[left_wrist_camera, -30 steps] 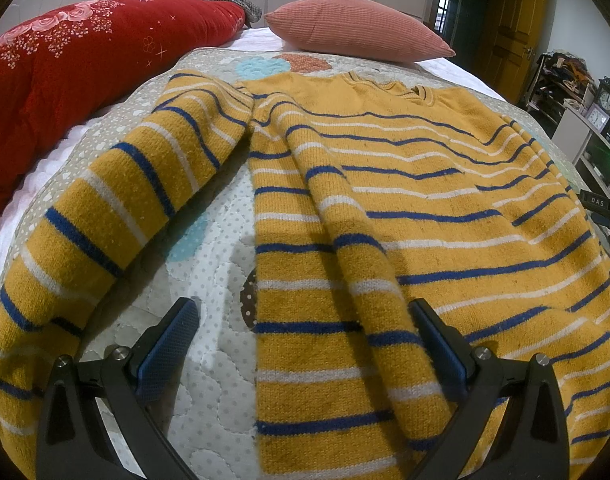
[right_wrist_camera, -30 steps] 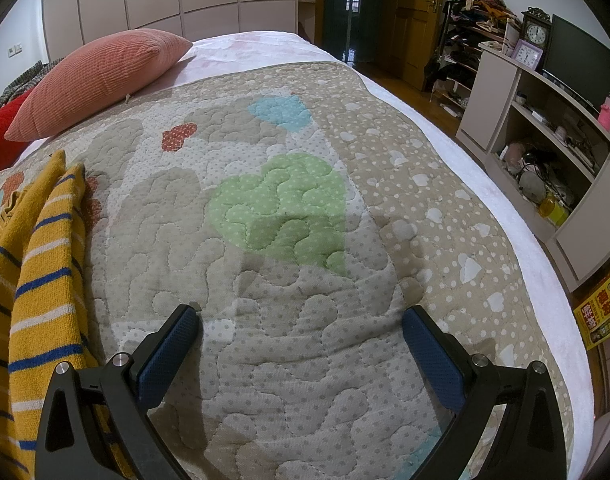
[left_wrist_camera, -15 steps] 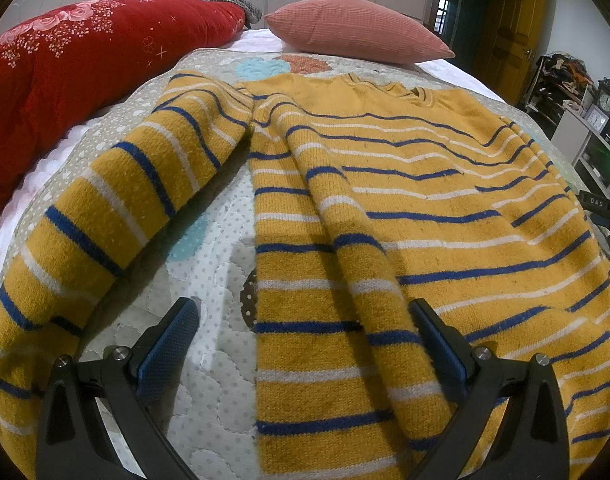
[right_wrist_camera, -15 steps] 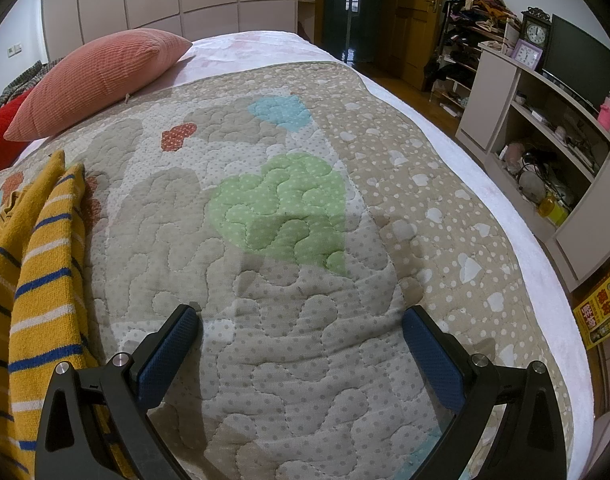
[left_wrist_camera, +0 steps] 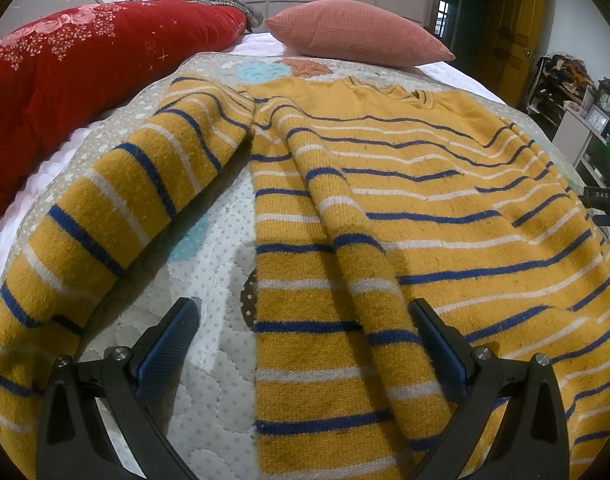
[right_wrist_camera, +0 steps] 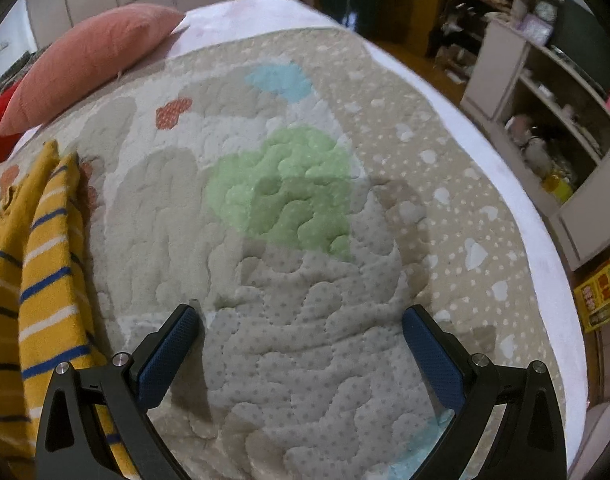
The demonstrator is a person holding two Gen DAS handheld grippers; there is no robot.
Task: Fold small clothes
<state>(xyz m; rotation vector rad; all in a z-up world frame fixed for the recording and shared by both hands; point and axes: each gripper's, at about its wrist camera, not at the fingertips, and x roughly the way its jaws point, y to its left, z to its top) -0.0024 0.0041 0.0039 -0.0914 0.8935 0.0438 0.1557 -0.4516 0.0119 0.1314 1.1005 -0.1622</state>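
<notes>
A yellow sweater (left_wrist_camera: 405, 208) with blue and white stripes lies spread on the quilted bedspread (left_wrist_camera: 217, 264), collar toward the pillows. One sleeve (left_wrist_camera: 117, 216) stretches out to the left. My left gripper (left_wrist_camera: 305, 336) is open just above the sweater's lower left edge, holding nothing. In the right wrist view only the sweater's right edge (right_wrist_camera: 45, 264) shows at the left. My right gripper (right_wrist_camera: 301, 340) is open and empty over bare bedspread (right_wrist_camera: 305, 240), to the right of the sweater.
A red floral bolster (left_wrist_camera: 65, 80) lies along the left of the bed. A pink pillow (left_wrist_camera: 357, 36) sits at the head. The bed's right edge (right_wrist_camera: 517, 216) drops off toward shelves (right_wrist_camera: 553, 120) and the floor.
The left gripper has not visibly moved. The right wrist view has shifted and blurred slightly, so the right gripper has begun to move; both stay open.
</notes>
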